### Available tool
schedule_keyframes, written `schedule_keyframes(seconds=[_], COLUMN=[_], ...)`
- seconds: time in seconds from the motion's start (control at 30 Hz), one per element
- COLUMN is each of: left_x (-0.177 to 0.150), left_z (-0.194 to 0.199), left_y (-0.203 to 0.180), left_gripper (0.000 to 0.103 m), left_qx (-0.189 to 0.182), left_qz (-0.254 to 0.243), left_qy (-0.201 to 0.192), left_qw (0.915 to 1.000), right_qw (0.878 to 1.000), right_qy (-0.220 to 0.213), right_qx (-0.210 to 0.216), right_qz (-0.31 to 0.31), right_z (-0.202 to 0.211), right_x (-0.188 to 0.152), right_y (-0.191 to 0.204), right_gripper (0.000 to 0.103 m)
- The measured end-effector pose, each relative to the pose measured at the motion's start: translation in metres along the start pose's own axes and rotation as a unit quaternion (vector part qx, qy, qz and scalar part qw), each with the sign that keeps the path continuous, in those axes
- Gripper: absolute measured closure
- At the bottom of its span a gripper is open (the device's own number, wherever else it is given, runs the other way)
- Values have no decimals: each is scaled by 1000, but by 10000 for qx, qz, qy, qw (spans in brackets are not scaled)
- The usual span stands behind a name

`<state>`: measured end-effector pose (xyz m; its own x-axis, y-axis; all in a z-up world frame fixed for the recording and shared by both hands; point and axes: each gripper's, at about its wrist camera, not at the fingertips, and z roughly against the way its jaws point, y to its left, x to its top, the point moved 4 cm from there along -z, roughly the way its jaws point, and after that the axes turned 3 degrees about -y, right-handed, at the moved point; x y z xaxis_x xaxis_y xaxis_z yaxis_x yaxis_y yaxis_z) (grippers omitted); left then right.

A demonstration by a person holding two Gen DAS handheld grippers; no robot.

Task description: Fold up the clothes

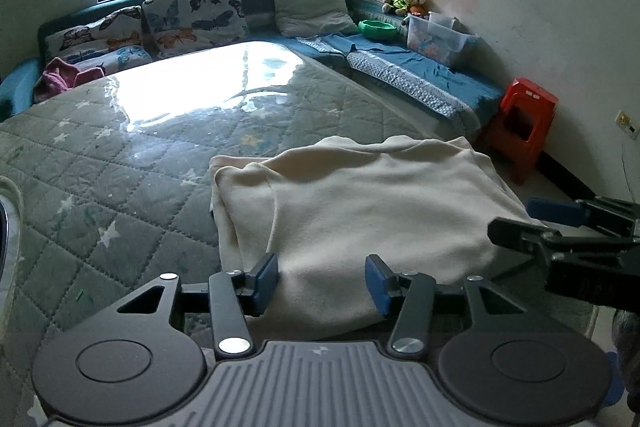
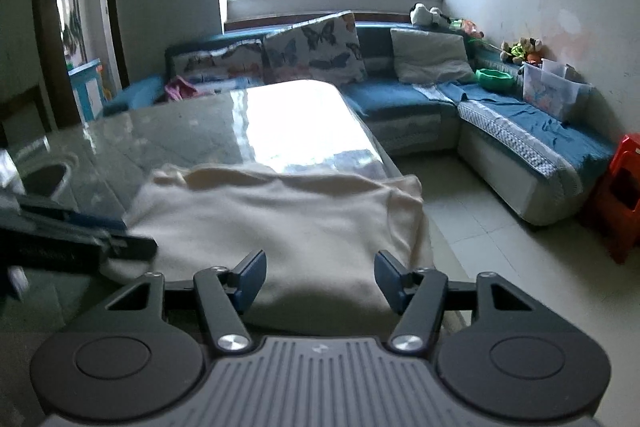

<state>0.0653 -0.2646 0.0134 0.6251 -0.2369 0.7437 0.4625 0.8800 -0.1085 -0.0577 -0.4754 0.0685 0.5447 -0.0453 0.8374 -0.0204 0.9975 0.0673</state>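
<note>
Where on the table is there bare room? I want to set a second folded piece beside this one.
The quilted table cover is bare left of the cream garment and behind it, toward the butterfly cushions. The near right corner is crowded: the garment reaches the table edge there, with the left gripper and right gripper open at its near hem.

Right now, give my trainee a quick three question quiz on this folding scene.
1. True or false: the left tool is clamped on the cream garment.
2. What colour is the stool by the wall?
3. The garment lies on: A) the sofa, B) the quilted table, C) the floor.

Key: 1 false, both the left and the right tool are open; 2 red; 3 B.
</note>
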Motion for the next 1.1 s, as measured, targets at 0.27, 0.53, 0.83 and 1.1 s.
schedule_keyframes(seconds=[0.27, 0.53, 0.83, 1.1], left_x=[-2, -7, -16, -27], left_z=[10, 19, 31, 42], left_y=[2, 4, 6, 5], left_gripper=[45, 34, 19, 6], left_qx=[-26, 12, 86, 80], left_qz=[49, 68, 68, -45], left_qy=[5, -23, -28, -104], left_qw=[10000, 10000, 9999, 9999], right_qw=[9996, 9999, 9998, 9991], right_qy=[205, 101, 63, 38], right_qx=[65, 54, 0, -92], right_qz=[174, 93, -180, -409], right_z=[-7, 6, 17, 29], right_x=[-6, -5, -14, -23], right_y=[12, 21, 23, 26], right_gripper=[53, 35, 22, 13])
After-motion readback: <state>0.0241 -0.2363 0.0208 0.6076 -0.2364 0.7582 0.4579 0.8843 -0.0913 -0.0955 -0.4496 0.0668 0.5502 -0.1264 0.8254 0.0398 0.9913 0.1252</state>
